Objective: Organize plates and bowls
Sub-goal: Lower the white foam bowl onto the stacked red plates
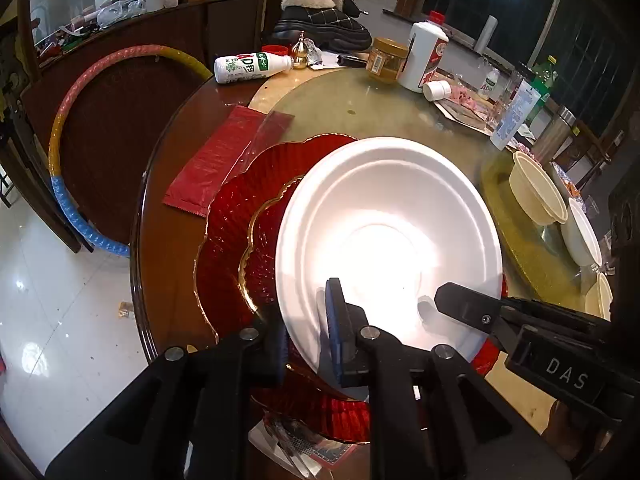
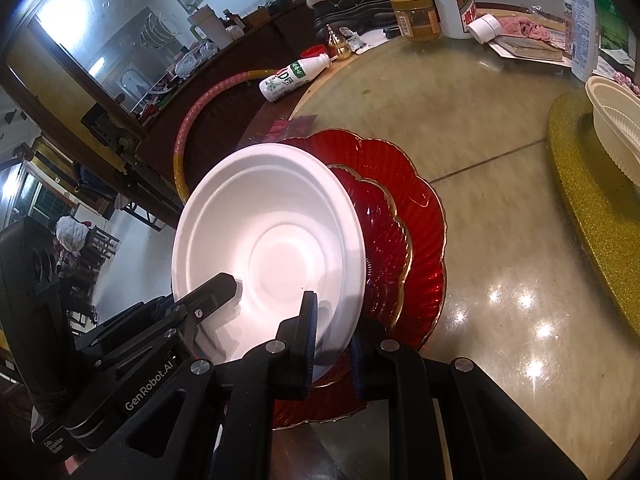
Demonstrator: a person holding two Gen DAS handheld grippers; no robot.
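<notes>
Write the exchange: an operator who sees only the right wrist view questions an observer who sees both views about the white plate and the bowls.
Operator: Is the left gripper truly clamped on the white plate?
Observer: Yes. The left wrist view shows the plate's rim pinched between its two fingers.
Operator: I see one cream bowl on the gold mat. Any more?
Observer: Yes. A white bowl sits next to it, and a third bowl is nearer the camera.

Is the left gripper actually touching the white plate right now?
Touching. In the left wrist view the left gripper has its fingers closed on the near rim of the white plate, one either side.
</notes>
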